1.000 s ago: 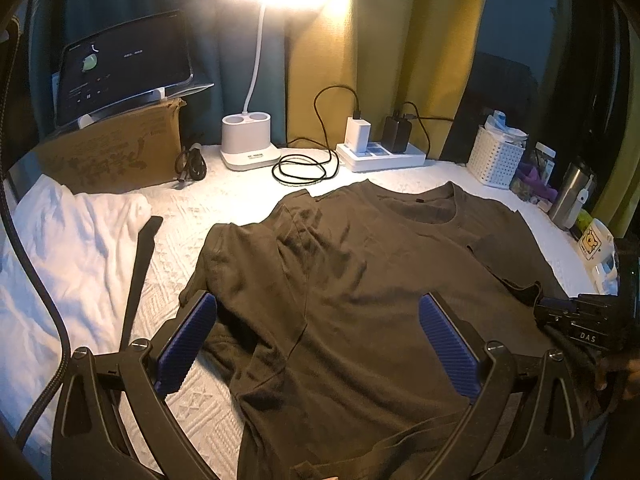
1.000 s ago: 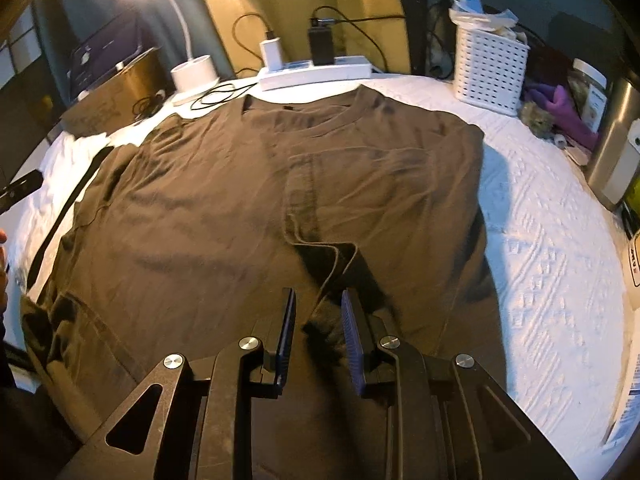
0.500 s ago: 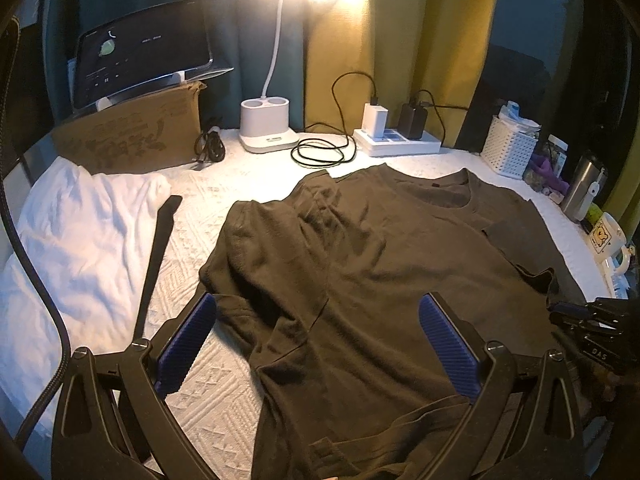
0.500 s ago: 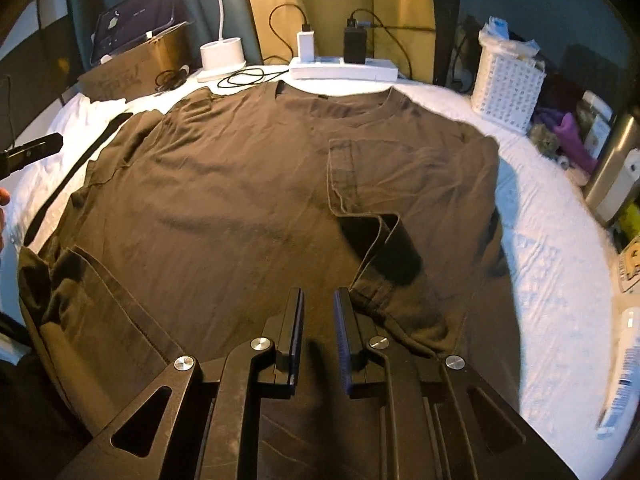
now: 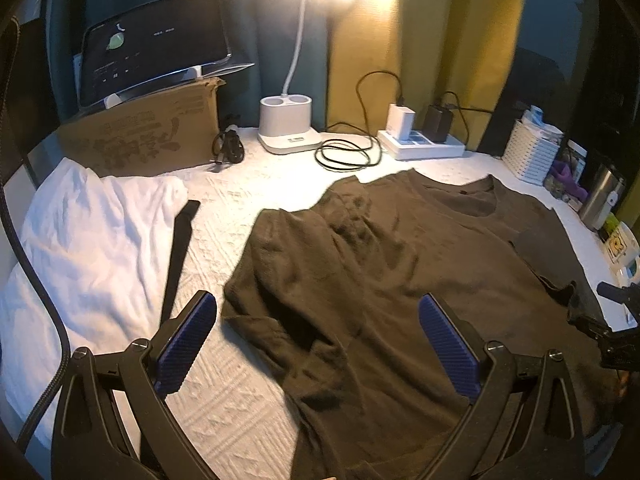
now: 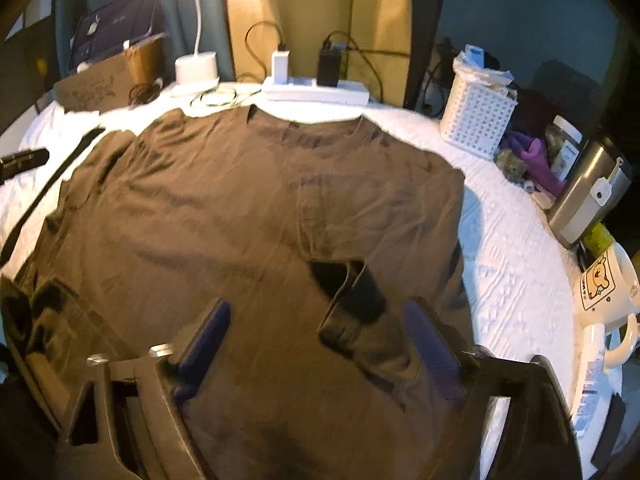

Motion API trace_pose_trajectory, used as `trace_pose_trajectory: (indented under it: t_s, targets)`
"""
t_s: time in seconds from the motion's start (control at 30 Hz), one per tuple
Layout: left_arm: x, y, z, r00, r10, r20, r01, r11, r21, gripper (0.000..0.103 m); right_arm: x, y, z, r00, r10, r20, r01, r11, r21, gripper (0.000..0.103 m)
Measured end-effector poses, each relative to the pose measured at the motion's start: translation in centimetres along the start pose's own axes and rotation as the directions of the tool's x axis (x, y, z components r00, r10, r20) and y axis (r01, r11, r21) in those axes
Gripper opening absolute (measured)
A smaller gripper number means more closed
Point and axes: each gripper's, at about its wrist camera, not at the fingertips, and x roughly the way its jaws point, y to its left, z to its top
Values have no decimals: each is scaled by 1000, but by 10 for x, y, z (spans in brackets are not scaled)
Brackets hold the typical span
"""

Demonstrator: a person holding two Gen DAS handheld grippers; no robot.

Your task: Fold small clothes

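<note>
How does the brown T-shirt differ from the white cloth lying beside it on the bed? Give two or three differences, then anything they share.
The brown T-shirt is dark; the white cloth is bright. The T-shirt is spread out with its neckline showing, while the white cloth lies bunched in a rumpled heap. The T-shirt lies under both open claws; the white cloth lies off to their left. Both rest on the white textured bedcover.

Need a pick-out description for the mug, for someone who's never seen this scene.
Start at the dark brown T-shirt spread on the white textured bedcover, then go to the bed's right edge. Nearest the camera, past the white lattice basket and steel tumbler, is a white handled mug. Only it carries a cartoon bear print.
</note>
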Motion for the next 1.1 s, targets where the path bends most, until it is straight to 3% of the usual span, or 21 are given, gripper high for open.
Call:
trace_pose_trajectory:
  t_s: [0.2,0.47,0.8,1.03,1.1]
  targets:
    - [19,24,12,1000,16,-11,-17,1000,-22,100,16,-7,17,1000,-16,-22,17,999,29,91]
    - [65,48,26,998,-15,-65,14,1000,-7,99,30,-9,39,999,-15,-30,17,999,48,91]
    - [126,53,38,981,-100,-168,104,994,18,72,42,-22,56,997,-61,-45,65,994,88,91]
    - [130,43,36,982,-98,-162,114,989,96,72,48,-31,60,995,-77,-56,83,991,109,91]
    - [128,42,35,983,-104,-153,121,987,104,53,50,-31,60,996,-77,-56,82,990,111,91]
